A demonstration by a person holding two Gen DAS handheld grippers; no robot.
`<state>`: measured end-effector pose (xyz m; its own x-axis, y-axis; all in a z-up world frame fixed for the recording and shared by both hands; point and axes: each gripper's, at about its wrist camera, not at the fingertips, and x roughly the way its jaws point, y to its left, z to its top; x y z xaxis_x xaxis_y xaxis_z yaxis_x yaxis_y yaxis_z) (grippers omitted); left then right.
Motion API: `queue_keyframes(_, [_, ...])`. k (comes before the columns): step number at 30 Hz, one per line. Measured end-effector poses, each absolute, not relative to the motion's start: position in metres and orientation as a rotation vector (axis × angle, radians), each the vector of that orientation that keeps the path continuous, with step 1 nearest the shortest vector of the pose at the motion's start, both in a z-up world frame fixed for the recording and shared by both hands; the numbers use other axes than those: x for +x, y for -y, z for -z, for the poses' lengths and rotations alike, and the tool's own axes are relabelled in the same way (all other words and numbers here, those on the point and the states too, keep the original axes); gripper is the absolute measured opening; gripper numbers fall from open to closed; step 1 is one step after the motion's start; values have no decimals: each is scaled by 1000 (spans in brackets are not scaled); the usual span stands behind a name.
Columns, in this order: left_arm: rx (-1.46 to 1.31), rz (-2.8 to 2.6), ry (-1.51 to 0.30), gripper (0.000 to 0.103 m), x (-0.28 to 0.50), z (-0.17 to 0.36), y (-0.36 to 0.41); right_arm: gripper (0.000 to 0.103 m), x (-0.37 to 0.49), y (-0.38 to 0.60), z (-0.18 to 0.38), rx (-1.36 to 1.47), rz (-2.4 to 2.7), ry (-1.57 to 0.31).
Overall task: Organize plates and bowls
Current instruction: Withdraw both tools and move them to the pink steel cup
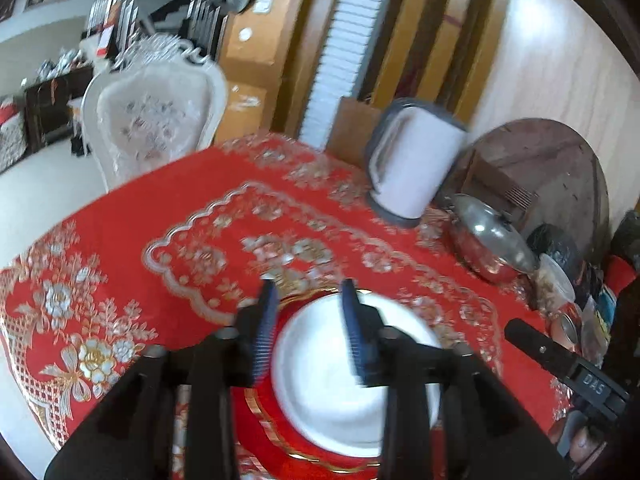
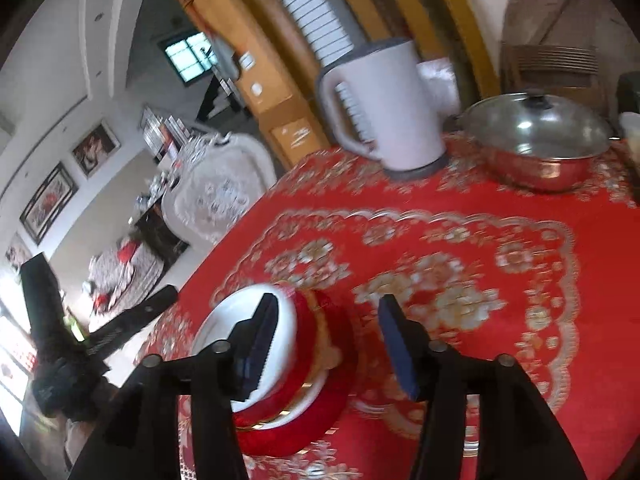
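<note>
A bowl (image 1: 332, 384), white inside and red outside, sits on a red plate with a gold rim (image 1: 256, 412) on the red floral tablecloth. My left gripper (image 1: 310, 320) hovers open just above the bowl, its blue pads (image 1: 266, 332) apart over the far rim. In the right wrist view the same bowl (image 2: 308, 320) rests on the plate (image 2: 280, 440). My right gripper (image 2: 332, 344) is open, with its left finger over the white inside and the bowl's red wall showing between the fingers. Whether either gripper touches the bowl is blurred.
A white kettle (image 1: 412, 160) stands at the table's far side, with a lidded steel pot (image 1: 488, 236) to its right. Jars and bags crowd the right edge. A round wooden board (image 1: 552, 176) leans on the wall. A white chair (image 1: 156, 120) stands beyond the far left edge.
</note>
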<state>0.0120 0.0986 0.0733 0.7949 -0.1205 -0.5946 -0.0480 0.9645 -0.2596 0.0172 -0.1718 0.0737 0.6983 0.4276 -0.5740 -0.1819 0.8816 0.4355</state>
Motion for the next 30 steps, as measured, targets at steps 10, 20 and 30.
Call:
queue_keyframes(10, [-150,202,-641,50,15,-97,22,62,-10,288,-71,424,-167,-687])
queue_keyframes(20, [-40,367,-670,62,12,-98,156,68,-58,425,-67,482,85,-643])
queue_keyframes(30, [32,467,-697,62,22,-98,262,68,-118,543,-102,452,312,-594])
